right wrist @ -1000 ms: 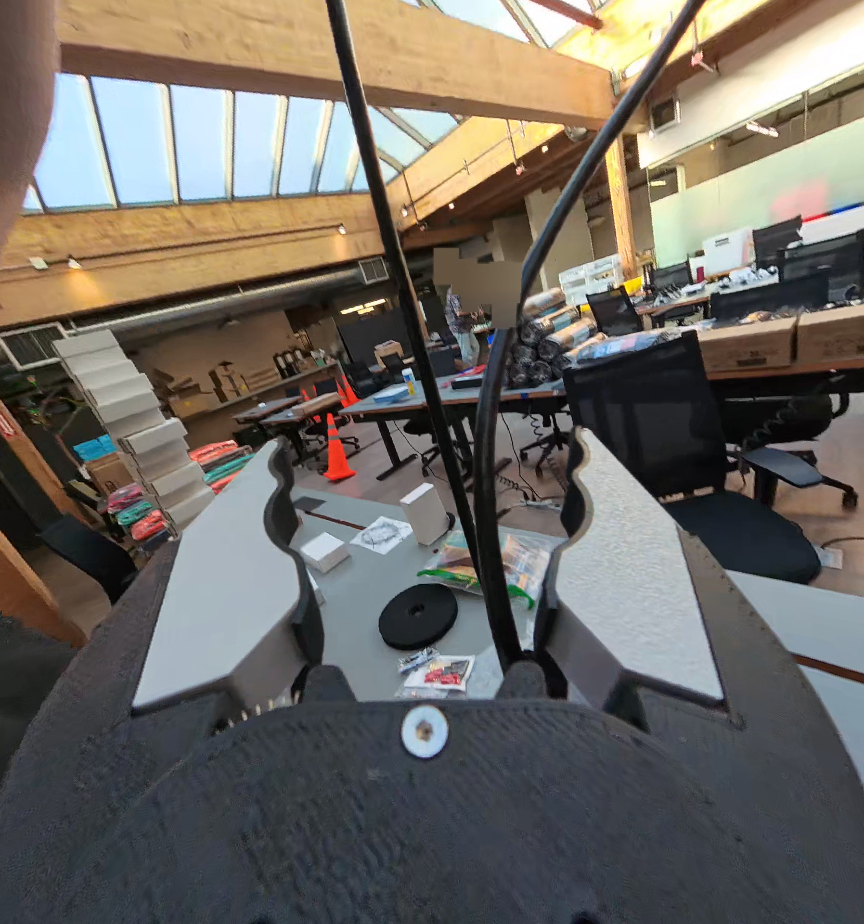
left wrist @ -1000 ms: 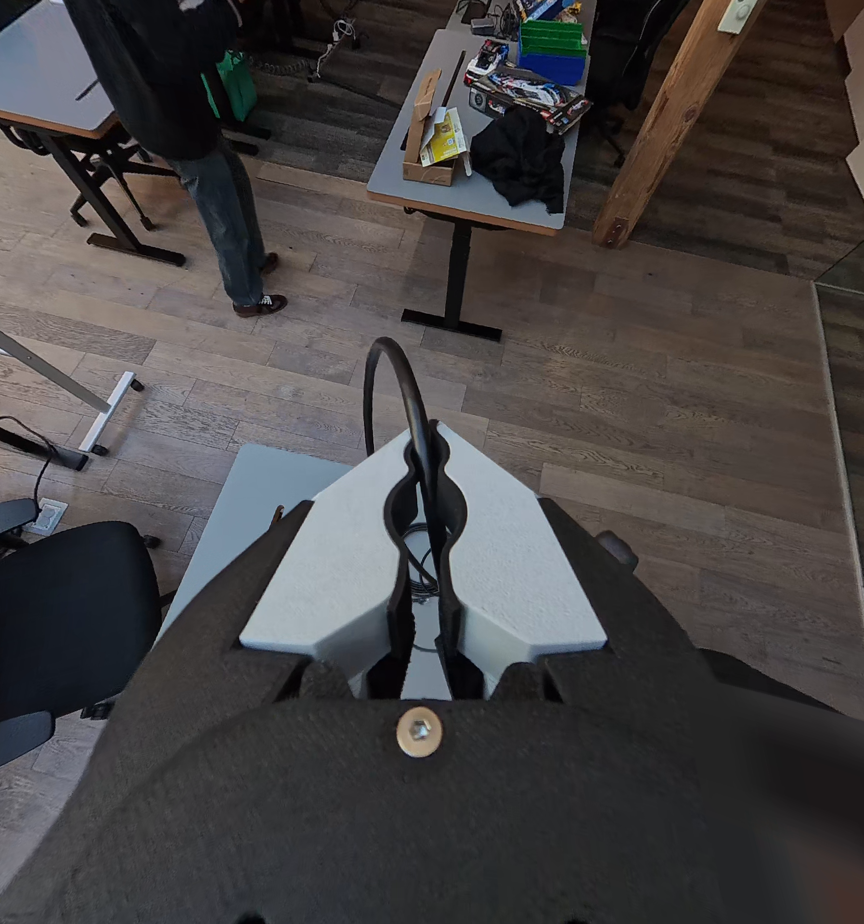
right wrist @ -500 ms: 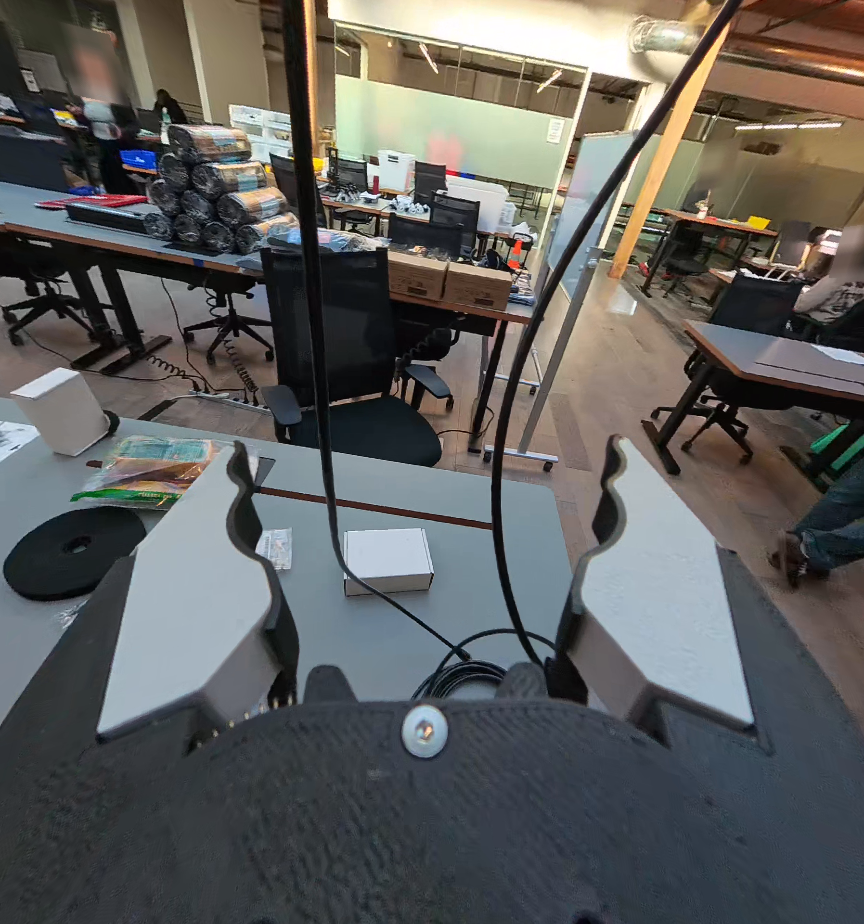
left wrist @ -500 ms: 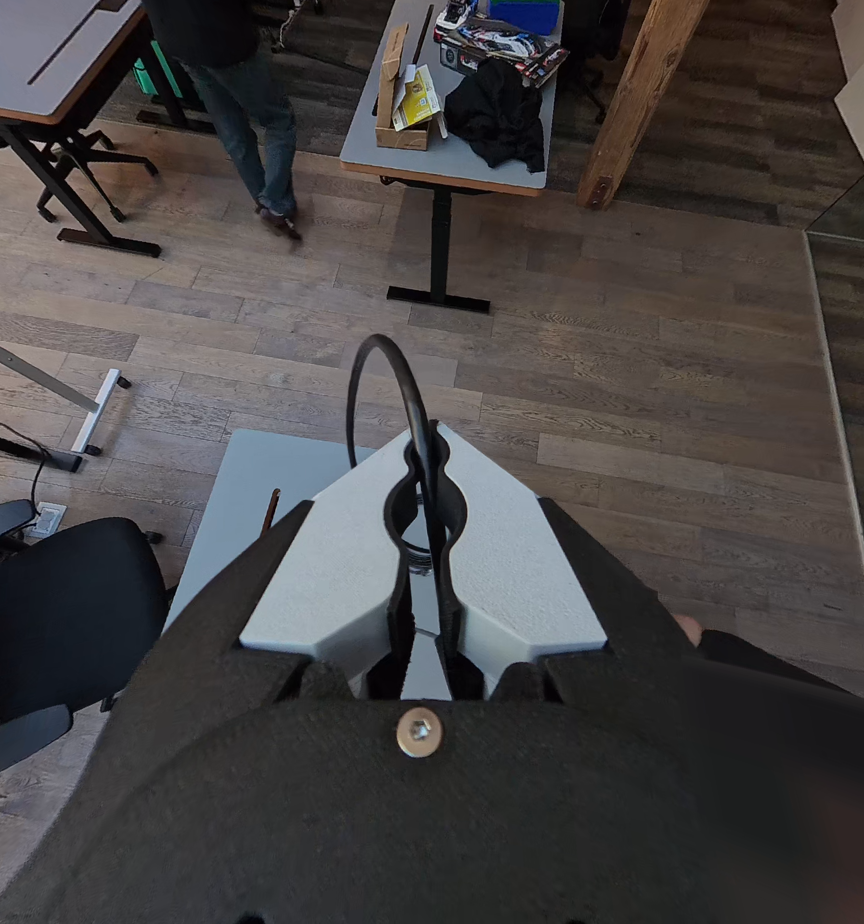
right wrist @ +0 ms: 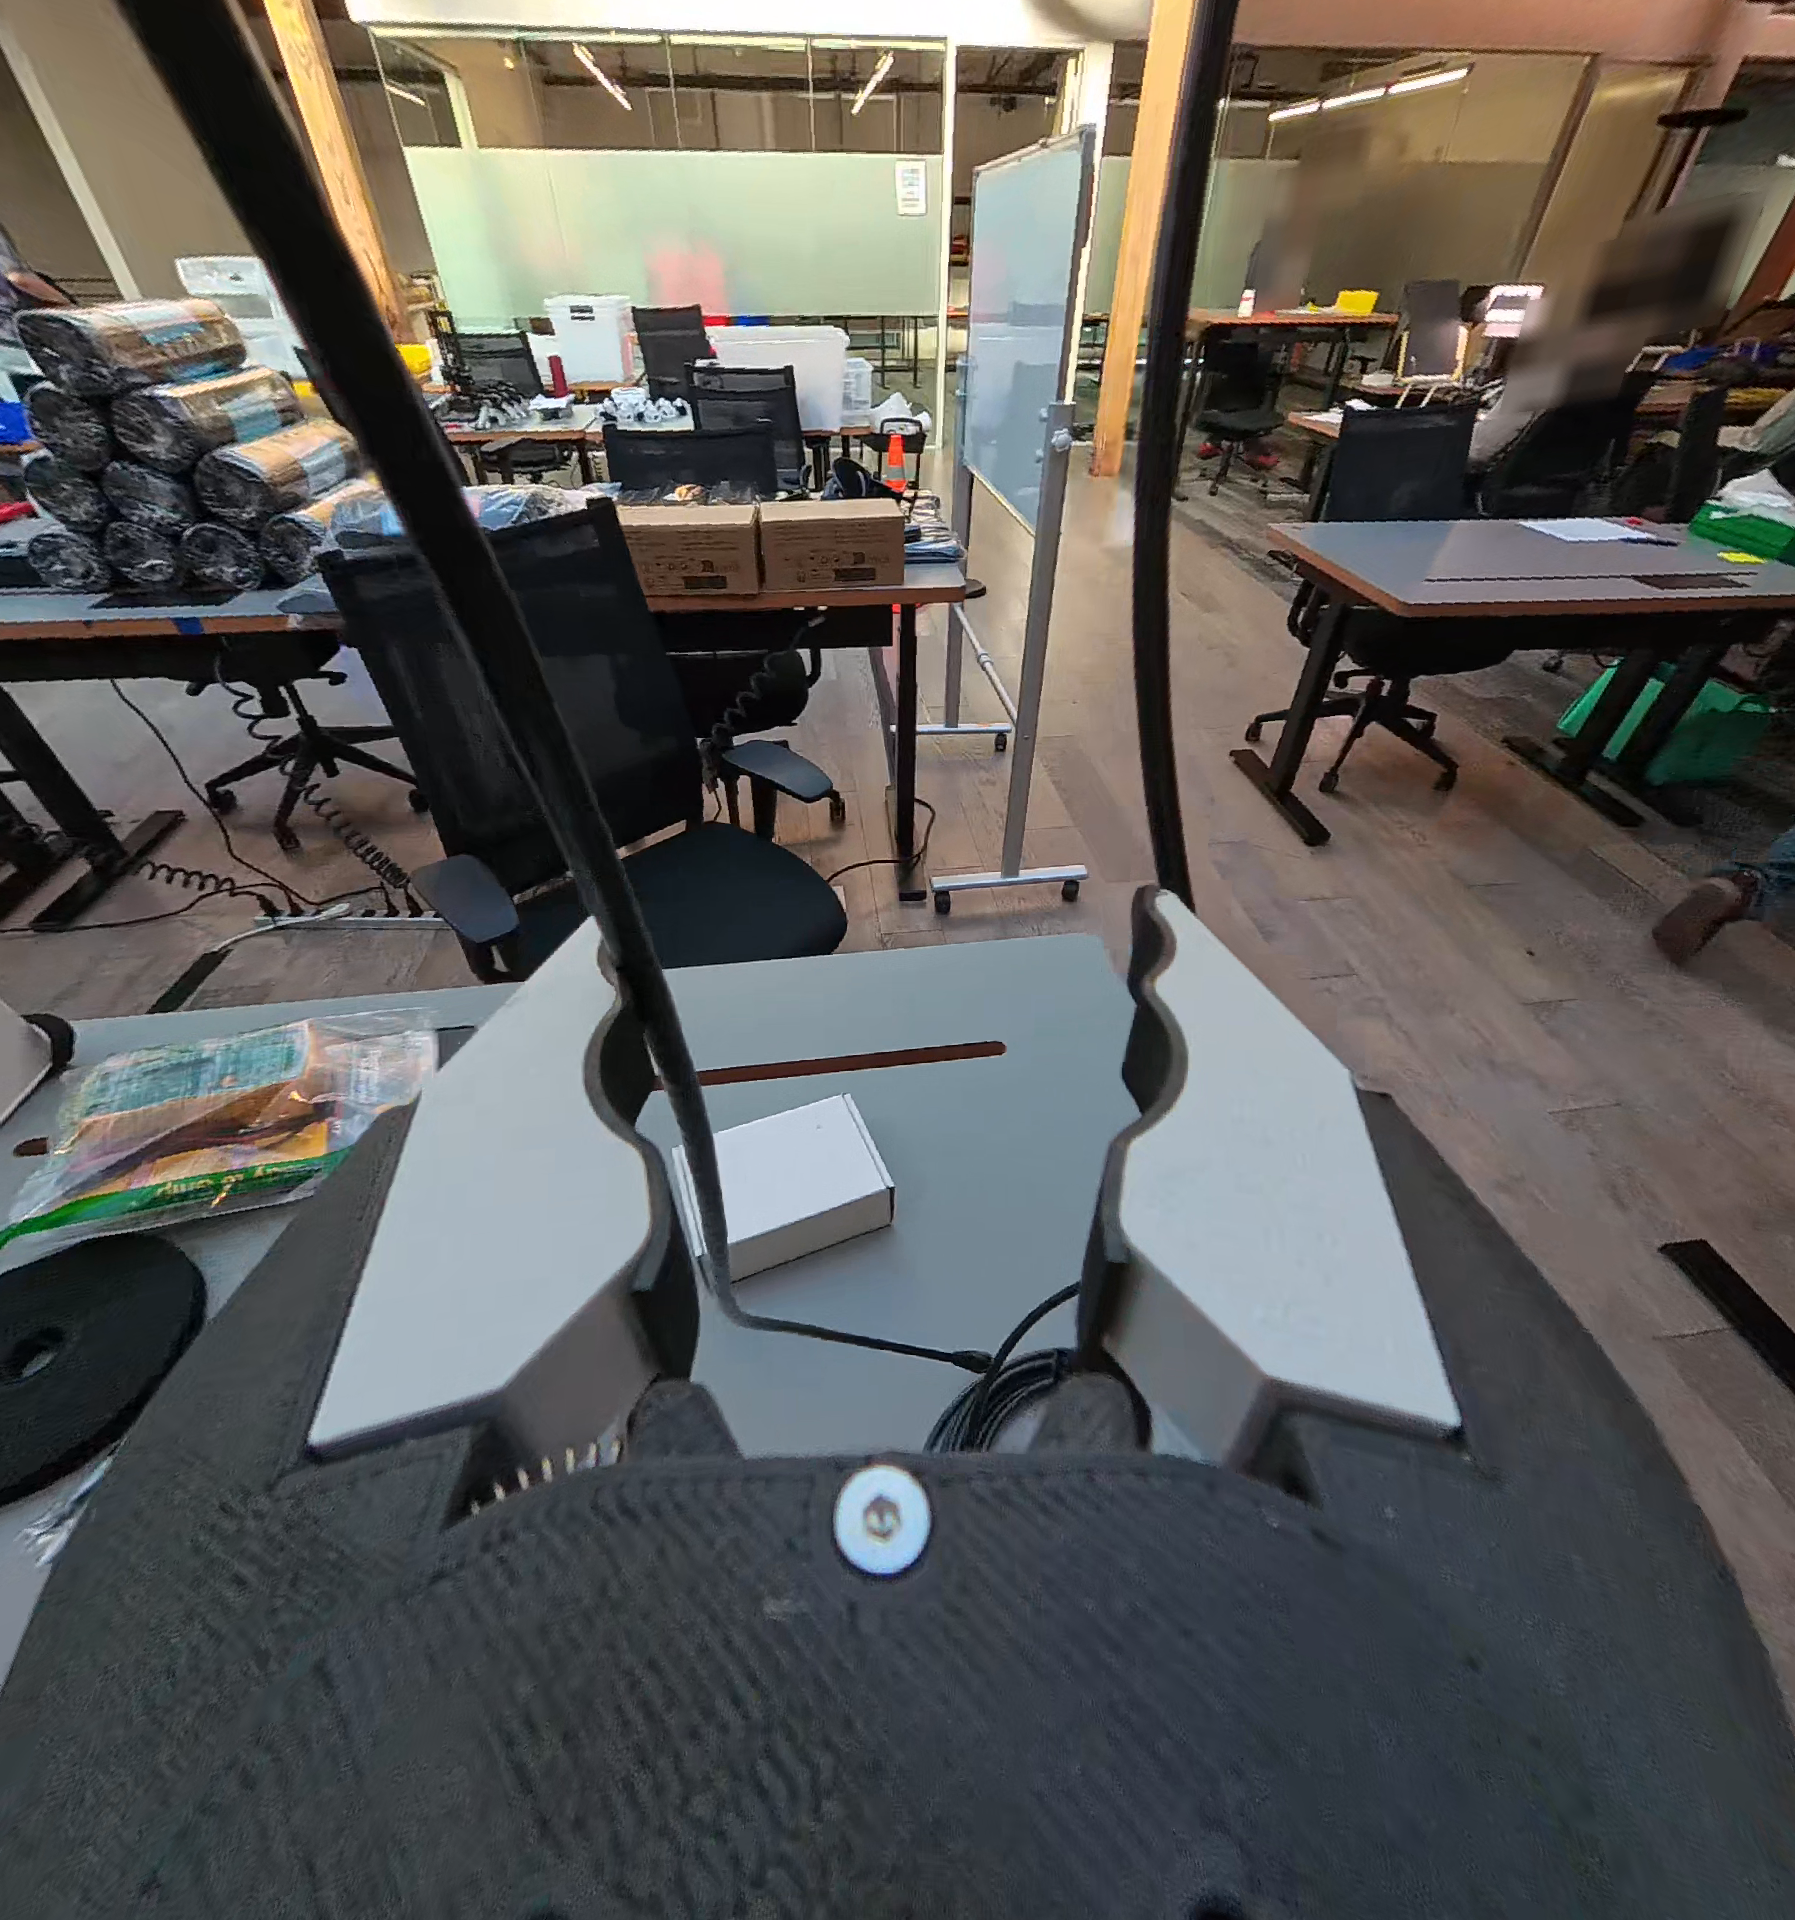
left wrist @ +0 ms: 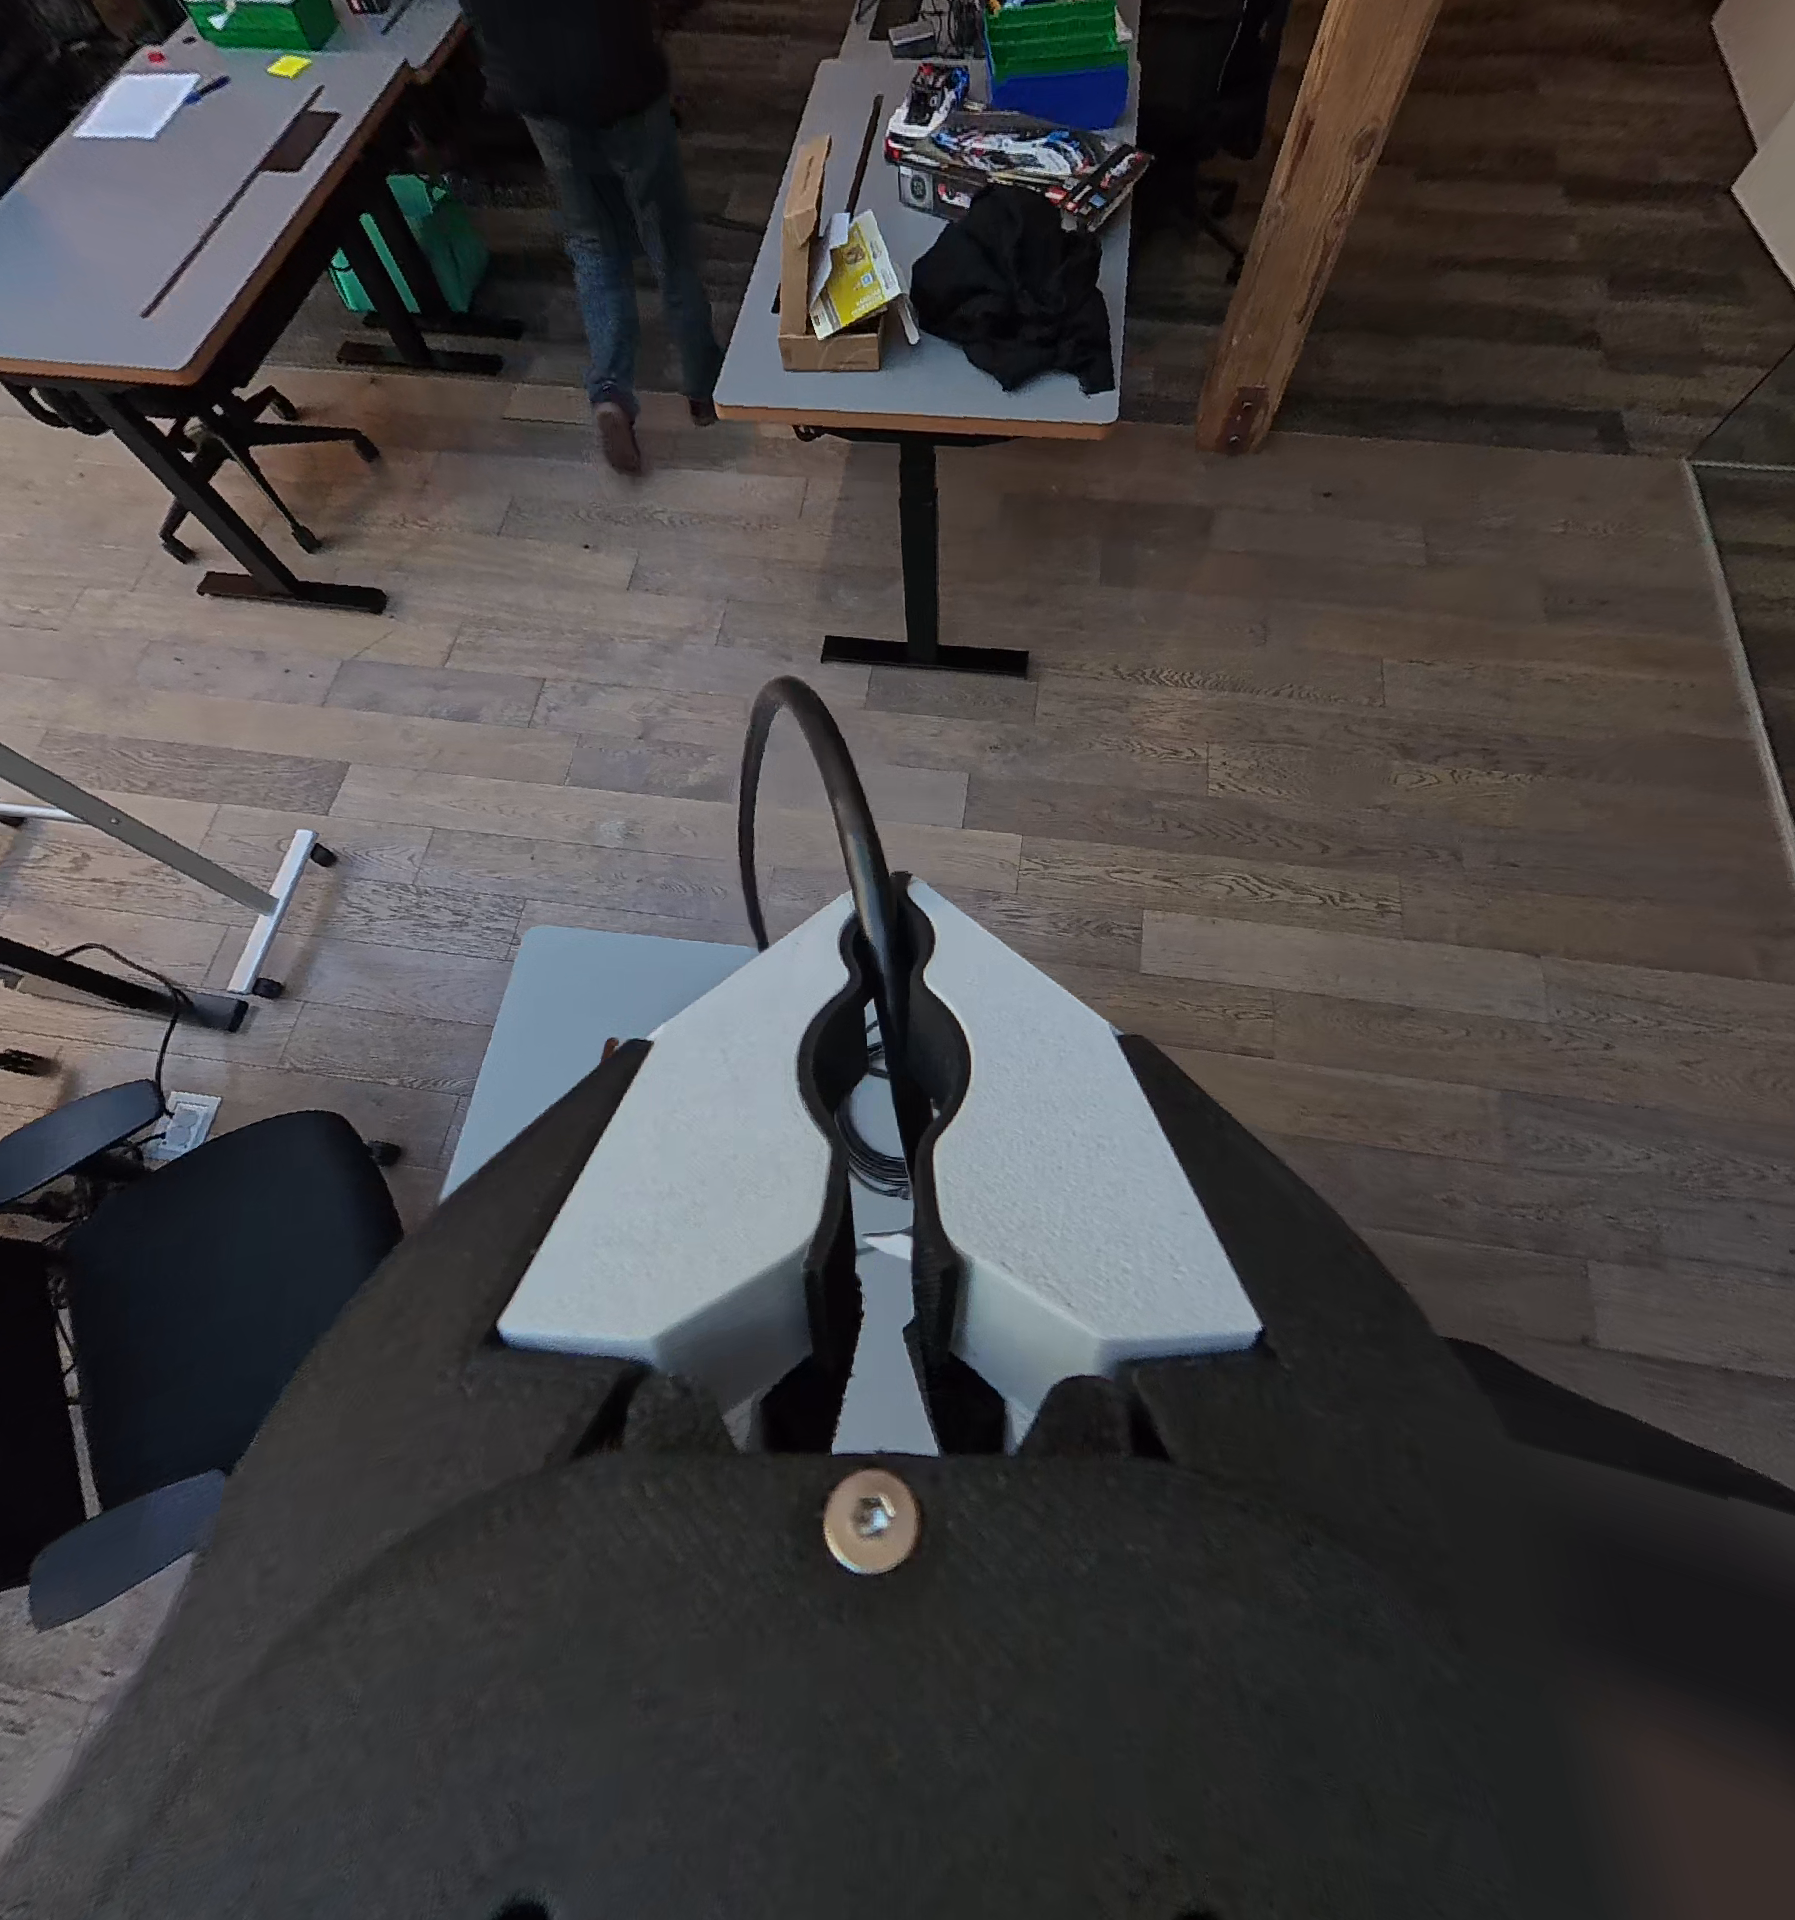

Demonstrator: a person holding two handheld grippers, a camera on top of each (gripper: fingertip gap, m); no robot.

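My left gripper (left wrist: pixel 888 920) is shut on a black cable (left wrist: pixel 825 774), held high above a grey table (left wrist: pixel 581 997). The cable arches out past the fingertips and drops back down; a coil of it lies on the table below. My right gripper (right wrist: pixel 877 940) is open and low over the same grey table (right wrist: pixel 924 987). Two hanging strands of the black cable (right wrist: pixel 602 862) pass it, one between the jaws by the left finger, one at the right finger's tip. The coil (right wrist: pixel 1018 1392) lies near the right finger's base. A white box (right wrist: pixel 784 1184) lies on the table between the fingers.
A black tape roll (right wrist: pixel 51 1371) and a bag of packets (right wrist: pixel 218 1112) lie at the left of the table. A black office chair (right wrist: pixel 664 810) stands behind it. Farther off are other desks, a whiteboard (right wrist: pixel 1028 343), and a walking person (left wrist: pixel 612 208). Tip to tip, the grippers are about 40 cm apart.
The right gripper has swung from looking up at the ceiling to level over the table, and the cable strands have shifted across it. The left gripper keeps its grip; the person below has walked on.
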